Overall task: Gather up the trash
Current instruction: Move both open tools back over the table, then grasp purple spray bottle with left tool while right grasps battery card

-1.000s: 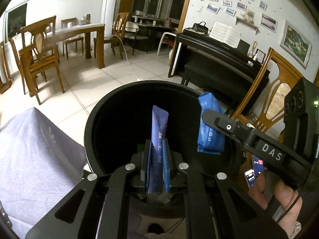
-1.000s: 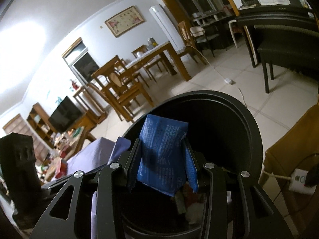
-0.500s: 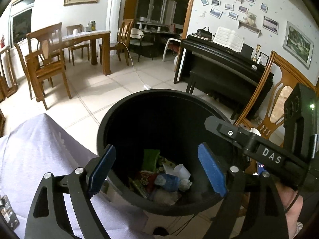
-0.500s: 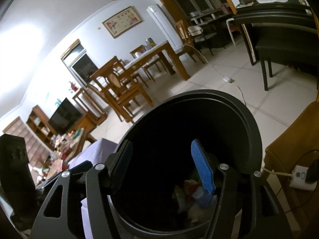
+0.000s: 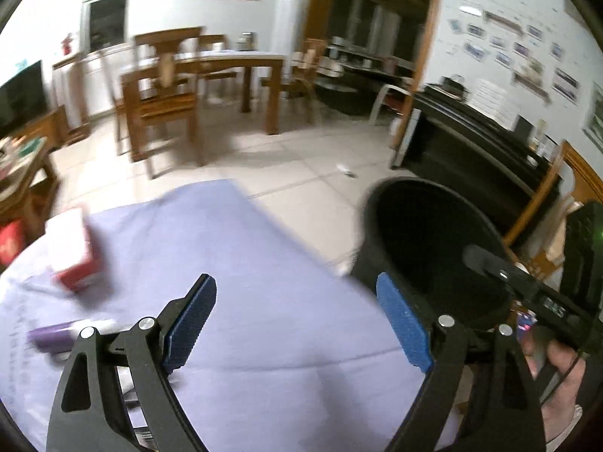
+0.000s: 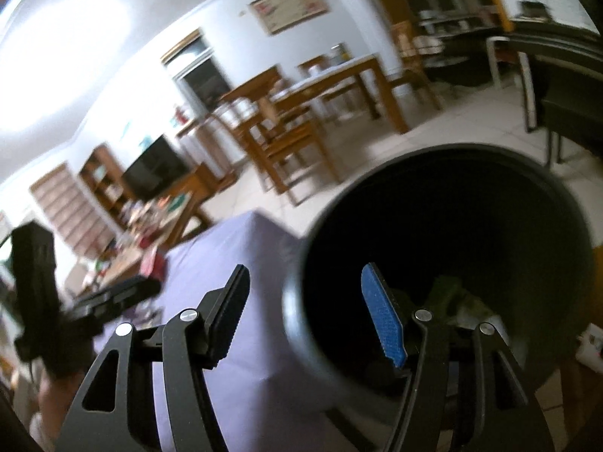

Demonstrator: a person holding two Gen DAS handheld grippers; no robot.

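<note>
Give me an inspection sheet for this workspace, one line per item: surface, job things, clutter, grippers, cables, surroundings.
Surface: table under a lilac cloth, creased, mostly bare.
Job's things: black bin beside the table edge, trash at its bottom; purple tube lying on the cloth, near left.
Clutter: red and white box on the cloth, blurred.
Grippers: left gripper open over the cloth, nothing between its pads; right gripper open at the bin's rim, nothing between its pads.
Cables: white cord end on the floor tiles.
Surroundings: wooden dining table and chairs, piano, TV, tiled floor.
</note>
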